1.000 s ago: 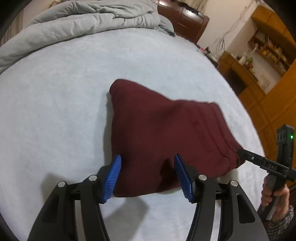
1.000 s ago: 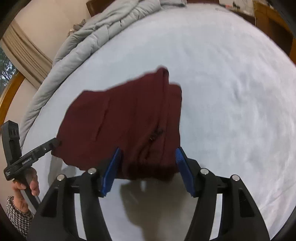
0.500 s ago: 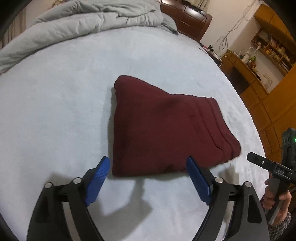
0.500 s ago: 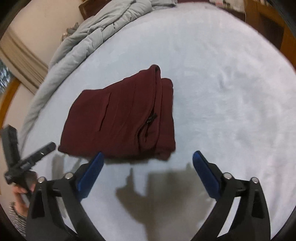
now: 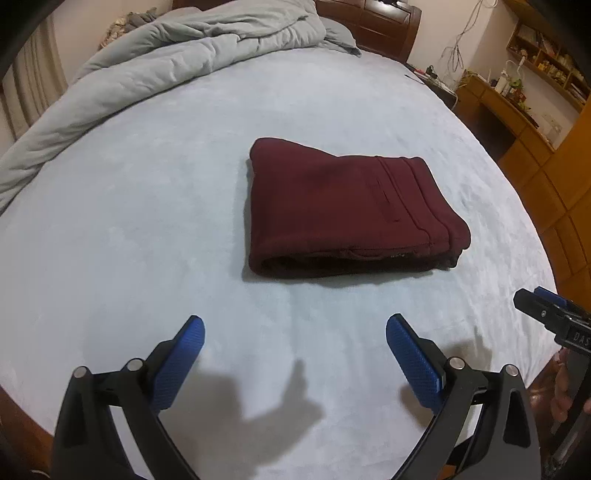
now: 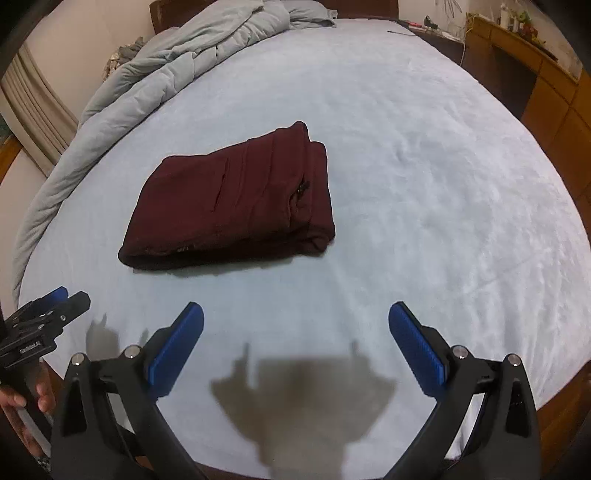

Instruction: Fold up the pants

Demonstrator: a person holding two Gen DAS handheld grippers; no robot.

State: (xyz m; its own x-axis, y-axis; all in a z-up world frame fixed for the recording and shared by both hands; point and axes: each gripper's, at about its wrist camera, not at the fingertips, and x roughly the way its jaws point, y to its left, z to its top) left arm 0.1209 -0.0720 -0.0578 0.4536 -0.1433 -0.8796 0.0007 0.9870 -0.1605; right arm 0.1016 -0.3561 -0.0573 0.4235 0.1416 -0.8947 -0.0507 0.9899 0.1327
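The dark red pants lie folded into a thick rectangle in the middle of the pale blue bed, nothing touching them. My left gripper hangs over the sheet short of the bundle's near edge, jaws opening wide, nothing between the blue pads. In the right wrist view the pants sit ahead and to the left, and my right gripper stands open and empty above the bare sheet. Each view catches the other tool at its side: the right gripper and the left gripper, each held by a hand.
A rumpled grey duvet is heaped along the far left of the bed, against a dark wooden headboard. Wooden cabinets and a desk stand past the bed's right edge. The bed's near edge curves just below both grippers.
Both grippers let go of the pants, their jaws spread wide, and drew back and up from the bundle. The pants dropped flat onto the sheet as a folded rectangle.
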